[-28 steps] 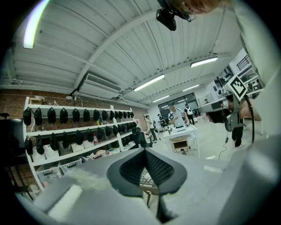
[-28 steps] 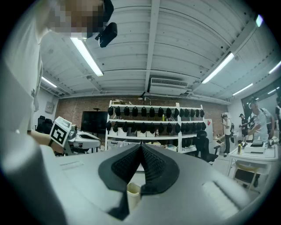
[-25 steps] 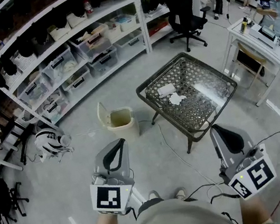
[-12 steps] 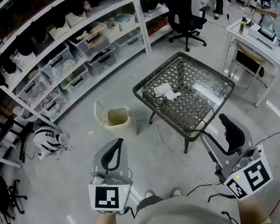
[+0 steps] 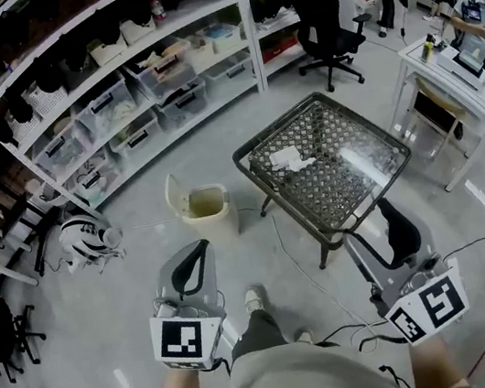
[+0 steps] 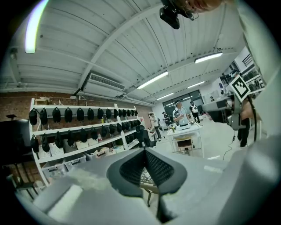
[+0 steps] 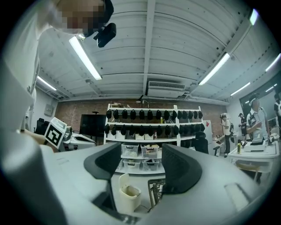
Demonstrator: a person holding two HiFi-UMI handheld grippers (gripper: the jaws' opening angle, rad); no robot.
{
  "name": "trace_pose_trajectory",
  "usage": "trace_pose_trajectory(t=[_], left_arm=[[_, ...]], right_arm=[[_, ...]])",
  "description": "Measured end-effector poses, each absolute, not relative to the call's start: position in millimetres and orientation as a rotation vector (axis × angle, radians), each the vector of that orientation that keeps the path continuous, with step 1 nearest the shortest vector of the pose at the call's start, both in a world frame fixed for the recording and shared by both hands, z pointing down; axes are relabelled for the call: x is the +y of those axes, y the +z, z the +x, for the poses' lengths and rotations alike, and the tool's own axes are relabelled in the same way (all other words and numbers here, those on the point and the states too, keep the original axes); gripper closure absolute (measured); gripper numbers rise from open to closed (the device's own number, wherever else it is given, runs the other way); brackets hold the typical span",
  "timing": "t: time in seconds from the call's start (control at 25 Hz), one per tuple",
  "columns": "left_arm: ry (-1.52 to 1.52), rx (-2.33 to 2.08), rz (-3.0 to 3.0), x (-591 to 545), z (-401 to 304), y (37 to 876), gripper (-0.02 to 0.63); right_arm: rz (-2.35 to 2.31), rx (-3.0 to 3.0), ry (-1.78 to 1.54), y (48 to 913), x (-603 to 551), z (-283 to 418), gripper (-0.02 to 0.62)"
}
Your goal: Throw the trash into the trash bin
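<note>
The white trash (image 5: 290,159) lies on the wire table (image 5: 362,186), at about 1 o'clock from the person. The trash bin (image 5: 216,228) stands on the floor at 9 o'clock from the table, with its lid up. The left gripper (image 5: 199,250) is pressed together and holds nothing. The right gripper (image 5: 370,233) is opening, with nothing between its jaws. Both are well apart from the trash.

White shelves (image 5: 249,38) of clear bins (image 5: 107,110) line the wall, a black office chair (image 5: 324,21) near a white desk (image 5: 455,81)
</note>
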State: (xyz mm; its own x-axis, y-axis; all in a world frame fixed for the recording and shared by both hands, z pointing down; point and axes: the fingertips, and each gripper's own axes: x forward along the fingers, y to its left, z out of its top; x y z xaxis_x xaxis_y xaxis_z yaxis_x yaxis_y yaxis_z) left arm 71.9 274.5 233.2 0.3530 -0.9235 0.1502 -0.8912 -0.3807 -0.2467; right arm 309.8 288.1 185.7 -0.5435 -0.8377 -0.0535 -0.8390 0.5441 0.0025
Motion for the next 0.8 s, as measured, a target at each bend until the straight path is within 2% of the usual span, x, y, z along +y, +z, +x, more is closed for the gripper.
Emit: trace_pose_trajectory(t=[0.44, 0.8], left_arm=[[-0.394, 1.65, -2.506, 212.2, 62.1, 247.2, 0.603], [-0.382, 1.678, -2.519, 116.8, 15.1, 250.1, 0.603]], right_arm=[[-1.501, 2.769, -0.007, 213.9, 224.7, 290.0, 0.307], [-1.557, 2.8, -0.025, 221.2, 134.0, 253.3, 0.313]])
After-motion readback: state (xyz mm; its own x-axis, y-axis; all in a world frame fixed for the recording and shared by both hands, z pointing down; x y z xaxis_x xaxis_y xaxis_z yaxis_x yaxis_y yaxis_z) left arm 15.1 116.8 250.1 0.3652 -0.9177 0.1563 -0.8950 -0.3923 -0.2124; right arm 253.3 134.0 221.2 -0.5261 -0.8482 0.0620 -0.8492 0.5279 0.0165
